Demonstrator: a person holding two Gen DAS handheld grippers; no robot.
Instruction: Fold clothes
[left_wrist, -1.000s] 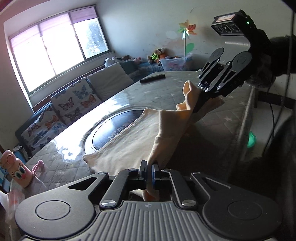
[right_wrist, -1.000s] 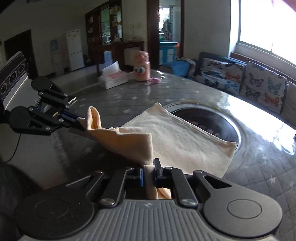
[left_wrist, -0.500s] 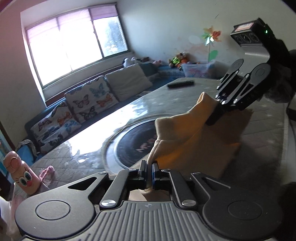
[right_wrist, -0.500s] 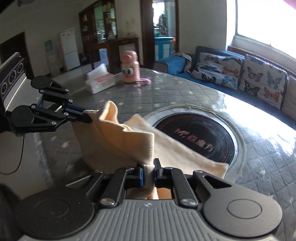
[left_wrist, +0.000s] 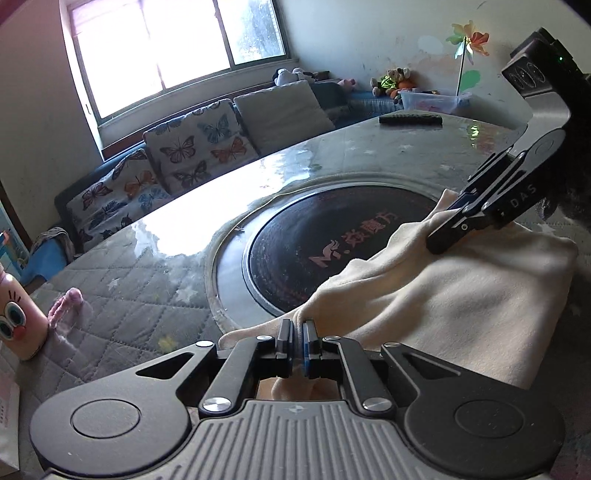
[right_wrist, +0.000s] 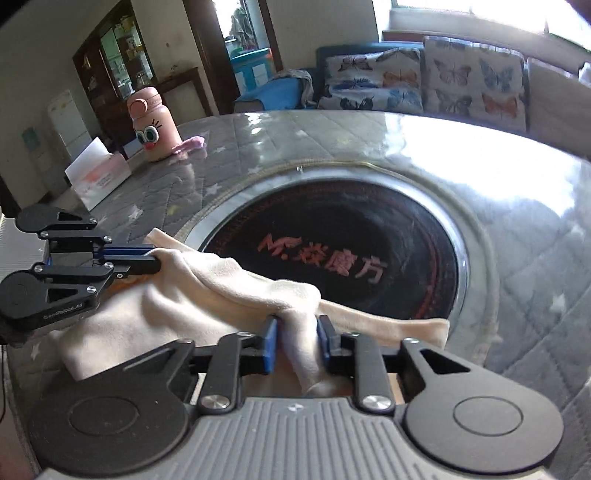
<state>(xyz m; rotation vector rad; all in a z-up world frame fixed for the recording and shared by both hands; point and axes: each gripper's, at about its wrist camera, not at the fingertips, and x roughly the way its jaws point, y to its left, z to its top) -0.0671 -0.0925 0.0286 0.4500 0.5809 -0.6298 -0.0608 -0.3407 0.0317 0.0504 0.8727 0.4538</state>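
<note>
A cream-coloured garment (left_wrist: 461, 306) lies folded over on the quilted table beside the round black inset (left_wrist: 340, 243). My left gripper (left_wrist: 297, 332) is shut on one corner of the garment, low over the table. My right gripper (right_wrist: 293, 332) has its jaws partly apart with a bunched fold of the garment (right_wrist: 221, 280) still between them. In the left wrist view the right gripper (left_wrist: 448, 218) is at the far right on the cloth. In the right wrist view the left gripper (right_wrist: 153, 258) is at the left, pinching the cloth's edge.
A pink cartoon bottle (right_wrist: 153, 127) and a white tissue box (right_wrist: 98, 177) stand on the table's far side. A black remote (left_wrist: 410, 119) lies at the other end. A sofa with butterfly cushions (left_wrist: 192, 147) runs along the window wall.
Both grippers carried the lifted edge forward and down, laying the garment over itself near the black inset. The right gripper's jaws have started to part; the left stays shut.
</note>
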